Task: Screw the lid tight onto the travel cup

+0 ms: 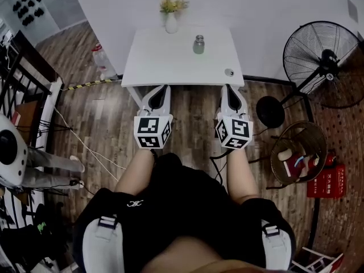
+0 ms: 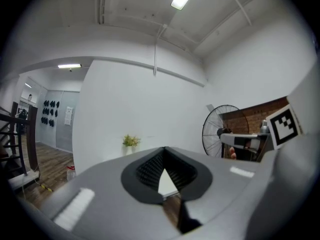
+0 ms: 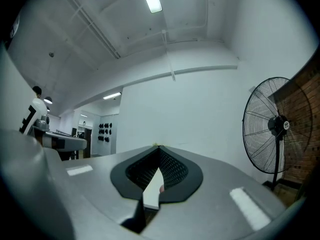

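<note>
A small metal travel cup [image 1: 198, 44] stands upright toward the back of the white table [image 1: 165, 61]. Its round lid [image 1: 229, 72] lies apart from it near the table's front right corner. My left gripper [image 1: 161, 89] and right gripper [image 1: 230, 89] hang side by side just short of the table's front edge, both pointing at it. Neither touches the cup or the lid. In the left gripper view the left gripper [image 2: 164, 149] has its jaws shut with nothing between them. The right gripper [image 3: 158, 147] is likewise shut and empty in its own view.
A white vase with yellow flowers [image 1: 171, 16] stands at the table's back edge. A big standing fan [image 1: 324, 58] and a wicker basket [image 1: 298, 152] are on the right, with a red box [image 1: 327, 181] beside them. A plastic bottle [image 1: 101, 58] and cables lie on the wood floor at left.
</note>
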`<move>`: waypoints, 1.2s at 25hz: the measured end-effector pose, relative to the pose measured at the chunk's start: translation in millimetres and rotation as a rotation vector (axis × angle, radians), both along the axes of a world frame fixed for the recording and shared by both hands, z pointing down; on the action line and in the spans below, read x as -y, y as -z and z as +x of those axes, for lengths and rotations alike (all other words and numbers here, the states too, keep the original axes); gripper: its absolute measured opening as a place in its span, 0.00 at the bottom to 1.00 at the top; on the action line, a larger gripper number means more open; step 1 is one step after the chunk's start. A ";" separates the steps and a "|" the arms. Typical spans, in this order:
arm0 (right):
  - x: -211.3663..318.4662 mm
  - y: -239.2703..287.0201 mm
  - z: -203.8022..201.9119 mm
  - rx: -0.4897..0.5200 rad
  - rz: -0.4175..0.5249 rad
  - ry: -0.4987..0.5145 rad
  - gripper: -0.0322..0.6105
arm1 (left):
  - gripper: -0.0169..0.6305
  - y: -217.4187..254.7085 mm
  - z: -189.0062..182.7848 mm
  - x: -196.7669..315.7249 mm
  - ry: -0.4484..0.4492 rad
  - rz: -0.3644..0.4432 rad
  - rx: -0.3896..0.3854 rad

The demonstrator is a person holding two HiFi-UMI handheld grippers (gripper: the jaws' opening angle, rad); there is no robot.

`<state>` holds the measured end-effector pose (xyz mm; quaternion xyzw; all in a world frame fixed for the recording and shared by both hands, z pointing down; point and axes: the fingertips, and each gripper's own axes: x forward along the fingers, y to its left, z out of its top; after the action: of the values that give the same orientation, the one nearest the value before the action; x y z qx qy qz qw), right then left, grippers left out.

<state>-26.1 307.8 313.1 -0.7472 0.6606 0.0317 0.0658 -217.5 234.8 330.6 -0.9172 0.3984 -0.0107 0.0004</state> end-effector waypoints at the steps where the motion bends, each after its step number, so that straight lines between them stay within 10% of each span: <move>1: 2.5 -0.4 2.5 0.003 0.002 0.001 0.05 | 0.11 -1.0 1.8 2.7 0.001 -0.004 -0.001; 17: 92.7 -13.6 59.7 -0.006 -0.016 0.017 0.05 | 0.11 -17.6 72.0 92.3 -0.014 -0.030 0.001; 30: 256.4 -17.3 97.1 -0.037 -0.045 0.038 0.05 | 0.11 -24.3 112.6 258.6 -0.016 -0.075 -0.015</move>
<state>71.0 51.4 330.5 -0.7352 0.6762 0.0292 0.0373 -104.9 -23.8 354.9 -0.9197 0.3903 -0.0190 -0.0370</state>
